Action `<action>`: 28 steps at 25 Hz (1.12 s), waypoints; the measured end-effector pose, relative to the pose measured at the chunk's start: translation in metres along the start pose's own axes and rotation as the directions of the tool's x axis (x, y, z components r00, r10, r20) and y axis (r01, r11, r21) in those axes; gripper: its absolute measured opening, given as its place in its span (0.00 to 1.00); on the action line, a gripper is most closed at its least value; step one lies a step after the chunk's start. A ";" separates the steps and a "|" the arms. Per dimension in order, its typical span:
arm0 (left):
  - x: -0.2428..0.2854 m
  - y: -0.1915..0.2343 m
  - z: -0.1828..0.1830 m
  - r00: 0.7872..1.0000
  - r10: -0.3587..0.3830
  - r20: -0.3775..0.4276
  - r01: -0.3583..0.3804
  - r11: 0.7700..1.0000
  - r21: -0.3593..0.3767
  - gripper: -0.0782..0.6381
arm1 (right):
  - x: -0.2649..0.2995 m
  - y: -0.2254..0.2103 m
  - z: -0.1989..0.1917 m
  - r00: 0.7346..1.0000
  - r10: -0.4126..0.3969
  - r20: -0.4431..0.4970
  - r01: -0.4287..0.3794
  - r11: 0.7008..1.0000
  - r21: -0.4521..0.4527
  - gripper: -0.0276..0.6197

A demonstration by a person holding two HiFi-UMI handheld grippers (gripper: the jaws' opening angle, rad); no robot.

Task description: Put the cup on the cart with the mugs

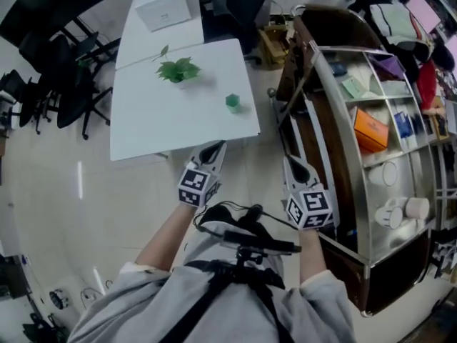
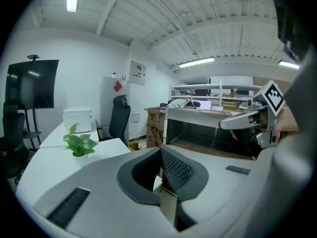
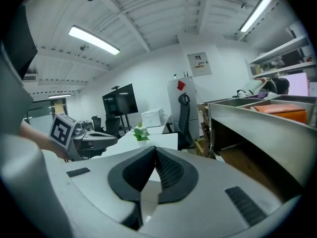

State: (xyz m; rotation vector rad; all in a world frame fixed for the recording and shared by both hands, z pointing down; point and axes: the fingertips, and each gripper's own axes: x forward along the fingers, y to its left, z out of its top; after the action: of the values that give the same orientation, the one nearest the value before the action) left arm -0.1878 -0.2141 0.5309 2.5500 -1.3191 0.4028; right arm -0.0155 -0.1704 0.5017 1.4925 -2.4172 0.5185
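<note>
A small green cup [image 1: 233,103] stands on the white table [image 1: 150,127], near its right edge. The cart [image 1: 335,141] is at the right, with white mugs [image 1: 400,213] on a lower shelf. My left gripper [image 1: 216,147] is shut and empty, just off the table's near edge and short of the cup. My right gripper [image 1: 291,161] hovers beside the cart's rail, jaws together with nothing in them. In the left gripper view my gripper [image 2: 161,150] points past the table corner. In the right gripper view my gripper [image 3: 155,150] faces the table; the cup does not show in either.
A potted green plant [image 1: 178,70] and a white box [image 1: 163,9] sit farther back on the tables. Black office chairs [image 1: 57,84] stand at the left. The cart shelves hold an orange box [image 1: 370,129] and other items. Bare floor lies between table and cart.
</note>
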 end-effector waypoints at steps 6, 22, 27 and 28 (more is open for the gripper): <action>0.042 0.038 -0.030 0.998 0.003 -0.067 -0.004 1.000 -0.010 0.35 | 0.034 -0.007 0.016 1.000 0.013 -0.006 -0.013 0.999 0.053 0.06; 0.203 0.137 -0.112 0.953 -0.131 -0.272 0.137 0.991 0.000 0.72 | 0.179 -0.027 -0.012 0.988 -0.123 -0.095 0.126 0.992 0.029 0.06; 0.232 0.146 -0.121 0.937 -0.173 -0.303 0.188 0.982 0.020 0.72 | 0.235 -0.038 -0.028 0.982 -0.130 -0.140 0.132 0.991 0.009 0.06; 0.237 0.146 -0.124 0.933 -0.180 -0.311 0.197 0.980 0.022 0.72 | 0.245 -0.041 -0.031 0.980 -0.131 -0.152 0.133 0.991 0.004 0.06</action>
State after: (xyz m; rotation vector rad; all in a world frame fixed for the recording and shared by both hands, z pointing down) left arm -0.1931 -0.4338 0.7418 2.4966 -0.9545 0.7687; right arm -0.0865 -0.3711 0.6328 1.5474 -2.1874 0.5981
